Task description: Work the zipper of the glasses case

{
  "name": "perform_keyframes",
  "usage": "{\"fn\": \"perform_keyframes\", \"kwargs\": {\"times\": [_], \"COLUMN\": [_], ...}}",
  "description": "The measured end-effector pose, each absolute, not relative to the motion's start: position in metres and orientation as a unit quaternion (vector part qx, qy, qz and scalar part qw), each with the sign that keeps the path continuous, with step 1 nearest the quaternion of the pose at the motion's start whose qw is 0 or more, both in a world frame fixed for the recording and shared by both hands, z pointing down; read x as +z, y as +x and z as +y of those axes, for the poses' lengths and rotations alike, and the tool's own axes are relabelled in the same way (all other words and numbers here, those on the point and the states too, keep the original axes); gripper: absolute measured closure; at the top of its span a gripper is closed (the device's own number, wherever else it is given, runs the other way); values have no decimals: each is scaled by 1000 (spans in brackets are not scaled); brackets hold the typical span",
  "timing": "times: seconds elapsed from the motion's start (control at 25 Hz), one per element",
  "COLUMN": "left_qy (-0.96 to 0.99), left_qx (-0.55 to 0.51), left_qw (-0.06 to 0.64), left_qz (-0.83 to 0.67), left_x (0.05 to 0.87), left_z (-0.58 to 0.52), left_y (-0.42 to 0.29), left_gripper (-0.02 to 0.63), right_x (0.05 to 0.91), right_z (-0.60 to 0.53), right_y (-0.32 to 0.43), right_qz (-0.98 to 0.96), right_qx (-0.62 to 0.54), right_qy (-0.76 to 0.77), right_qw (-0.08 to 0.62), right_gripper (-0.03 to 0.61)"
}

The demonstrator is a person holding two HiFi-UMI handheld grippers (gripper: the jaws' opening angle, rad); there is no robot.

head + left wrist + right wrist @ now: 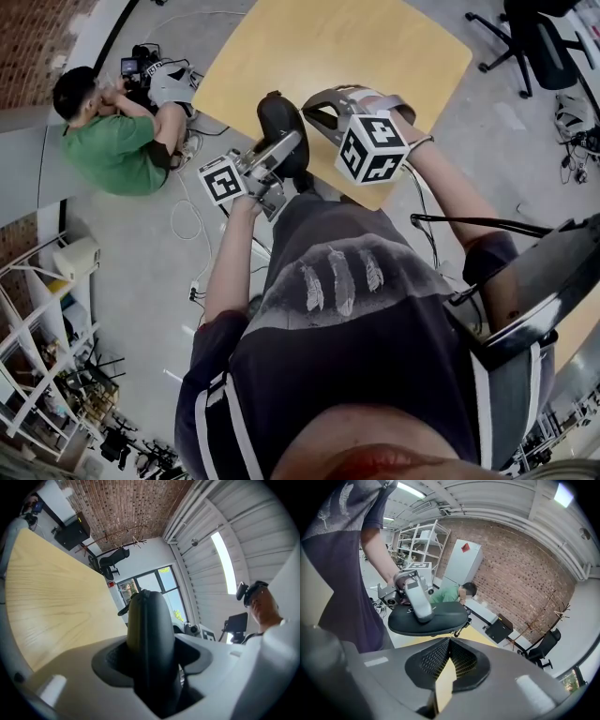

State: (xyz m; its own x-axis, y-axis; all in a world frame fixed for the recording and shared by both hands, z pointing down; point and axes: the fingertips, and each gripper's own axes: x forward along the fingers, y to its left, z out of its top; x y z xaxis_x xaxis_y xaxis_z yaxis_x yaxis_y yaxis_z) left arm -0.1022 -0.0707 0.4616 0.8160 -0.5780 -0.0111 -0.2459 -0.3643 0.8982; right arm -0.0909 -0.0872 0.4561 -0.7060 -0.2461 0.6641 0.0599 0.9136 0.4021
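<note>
Left claw [151,667] is clamping the black glasses case [440,616] on edge above the table's [281,56] near edge. Right claw [449,660], shut and empty, is hovering near the zipper pull [459,630]. The case is looking zipped shut, so the zipper work is seemingly not yet begun.

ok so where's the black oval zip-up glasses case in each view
head view: the black oval glasses case sits upper centre, slightly left
left gripper view: dead centre, edge-on, clamped between the jaws
right gripper view: centre left, lying level, above the jaws
shared landmark: the light wooden table
</note>
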Motion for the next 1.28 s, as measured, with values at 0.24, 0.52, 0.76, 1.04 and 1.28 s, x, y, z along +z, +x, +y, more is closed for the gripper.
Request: {"fn": "perform_keyframes", "kwargs": {"times": [0.24,0.52,0.76,1.04,1.28], "left_qy": [791,776,808,782,769], "left_qx": [-178,-188,-170,-179,-202], "left_qw": [518,535,514,545,551], "left_qz": [-273,-274,-234,-244,-255], "left_x": [468,469,457,461,468], "left_z": [-71,-68,-61,-63,-66], "left_y": [-109,-111,-109,-112,-113], "left_gripper": [356,357,362,362,364], "right_x": [460,460,453,454,460], "right_z": [-83,-78,-76,-63,-56], "right_y": [-97,-98,-89,-91,-90], "right_qz": [-900,-910,-947,-928,-926], "right_qx": [-199,-173,-41,-121,-109], "right_qy": [50,47,1,-2,-15], "right_qw": [386,375,318,352,362], "right_gripper": [575,577,581,581,579]}}
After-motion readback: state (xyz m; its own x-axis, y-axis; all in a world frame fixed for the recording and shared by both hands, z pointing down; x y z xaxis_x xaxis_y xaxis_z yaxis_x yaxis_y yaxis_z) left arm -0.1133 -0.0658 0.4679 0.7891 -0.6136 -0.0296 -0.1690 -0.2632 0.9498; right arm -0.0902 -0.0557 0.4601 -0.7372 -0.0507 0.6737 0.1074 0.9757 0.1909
